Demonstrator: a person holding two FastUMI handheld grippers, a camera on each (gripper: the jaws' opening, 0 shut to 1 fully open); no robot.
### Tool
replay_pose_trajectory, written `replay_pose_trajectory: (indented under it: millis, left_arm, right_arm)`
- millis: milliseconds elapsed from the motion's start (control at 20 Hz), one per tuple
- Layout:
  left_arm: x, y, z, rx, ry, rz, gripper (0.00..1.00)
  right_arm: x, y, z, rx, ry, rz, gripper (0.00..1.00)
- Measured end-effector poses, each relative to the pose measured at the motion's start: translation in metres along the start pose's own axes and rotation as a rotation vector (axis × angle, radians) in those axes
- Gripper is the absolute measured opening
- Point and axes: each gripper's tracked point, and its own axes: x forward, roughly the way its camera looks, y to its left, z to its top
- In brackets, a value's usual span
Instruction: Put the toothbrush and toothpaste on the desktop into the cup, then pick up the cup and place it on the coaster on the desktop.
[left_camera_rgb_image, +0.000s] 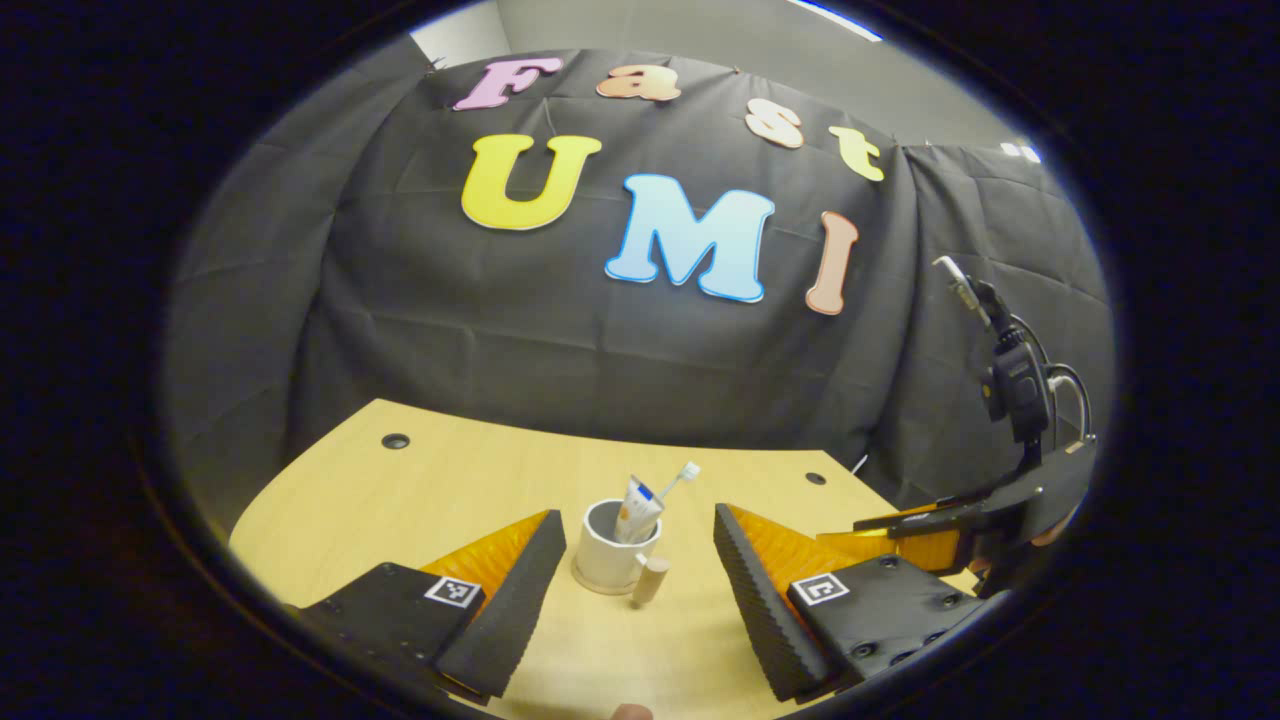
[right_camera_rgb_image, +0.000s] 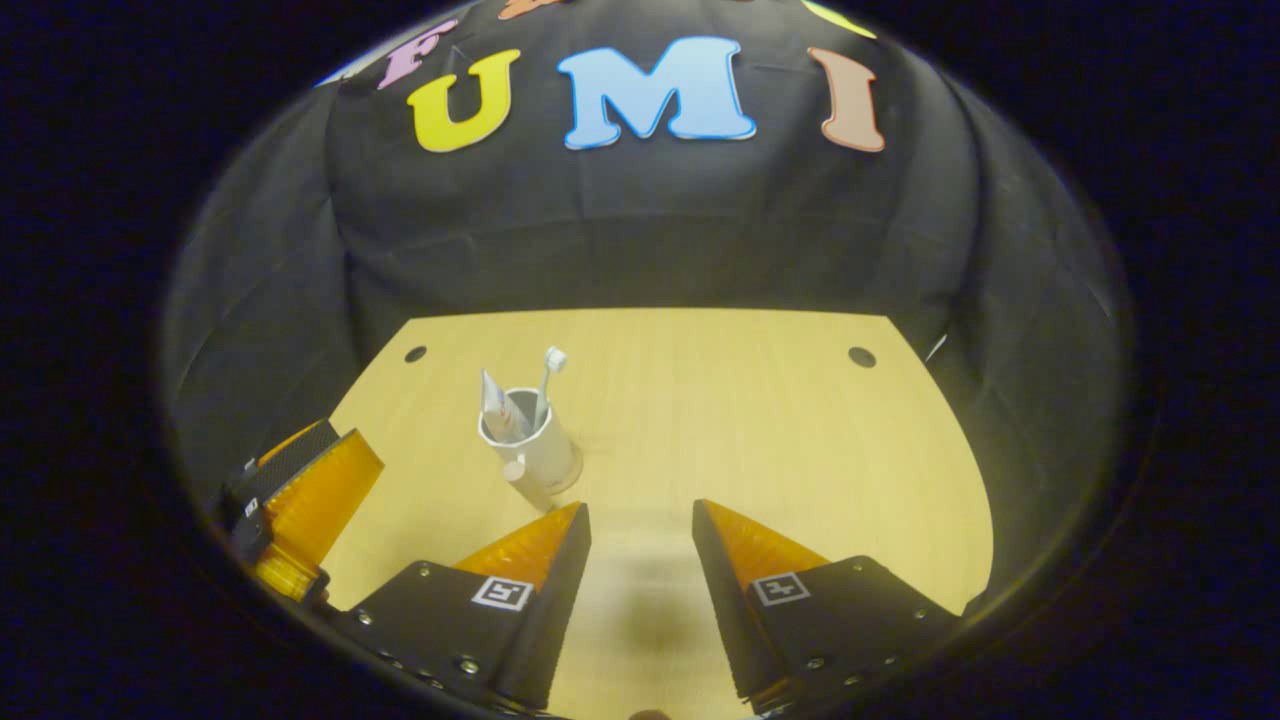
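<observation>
While the left gripper (left_camera_rgb_image: 640, 560) frames the cup (left_camera_rgb_image: 612, 550) between parted fingers, its view catches a coaster (left_camera_rgb_image: 600, 583) beneath. The right gripper (right_camera_rgb_image: 640, 560), fingers apart, sits near the cup, toothbrush (right_camera_rgb_image: 546, 380) and toothpaste (right_camera_rgb_image: 497, 408) inside.

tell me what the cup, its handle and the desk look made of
Cup: likely glazed ceramic, going by its smooth, off-white, thick wall. Its handle: apparently bare wood, a matte tan peg. Desk: wood or wood-look laminate, pale with fine straight grain and a low sheen; I cannot tell which.
</observation>
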Motion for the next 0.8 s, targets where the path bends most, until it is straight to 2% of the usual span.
replay_pose_trajectory:
  millis: [150,300,350,450,600,800]
  left_arm:
    - [0.002,-0.025,0.009,0.023,-0.027,-0.025,0.97]
    - [-0.002,-0.048,0.021,0.027,-0.058,-0.031,0.96]
    - [-0.002,-0.055,0.024,0.026,-0.062,-0.033,0.99]
    - [-0.005,-0.066,0.027,0.026,-0.069,-0.022,0.94]
    - [-0.013,-0.076,0.027,0.030,-0.084,0.015,0.99]
    - [-0.022,-0.095,0.032,0.043,-0.114,0.059,0.96]
  right_arm:
    - [-0.020,-0.018,0.004,0.031,-0.106,-0.036,0.65]
    - [-0.036,-0.030,0.004,0.043,-0.176,-0.027,0.65]
    - [-0.041,-0.036,0.006,0.033,-0.207,-0.028,0.72]
    - [-0.049,-0.049,0.009,0.000,-0.258,-0.042,0.96]
    - [-0.063,-0.057,0.015,-0.049,-0.327,-0.020,0.97]
    - [-0.091,-0.062,0.037,-0.156,-0.506,0.000,0.96]
